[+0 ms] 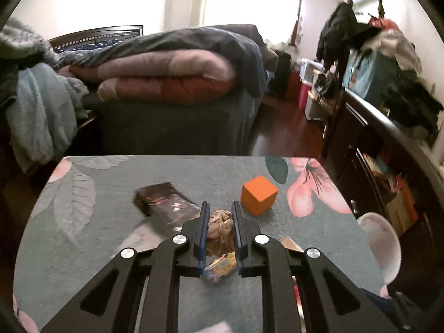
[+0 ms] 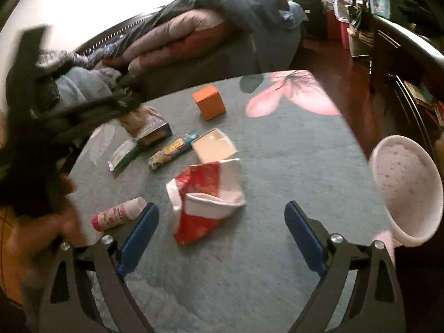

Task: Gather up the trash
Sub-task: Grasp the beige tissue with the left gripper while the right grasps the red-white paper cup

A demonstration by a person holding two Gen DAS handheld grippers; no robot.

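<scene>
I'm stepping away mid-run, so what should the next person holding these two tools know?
Left tool: shut on crumpled brown paper, above the table.
Right tool: open, empty, facing the red-and-white wrapper.
Pink bin: at the table's right edge; contents not visible.
Left on the table: wrapper, yellow snack packet, dark box, small carton, glue stick, orange cube.

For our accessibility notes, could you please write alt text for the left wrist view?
The left gripper is closed on a crumpled tan paper wad above a grey floral tablecloth. An orange cube sits just right of it, a dark glossy packet to the left, and a colourful wrapper lies beneath the fingers.
</scene>
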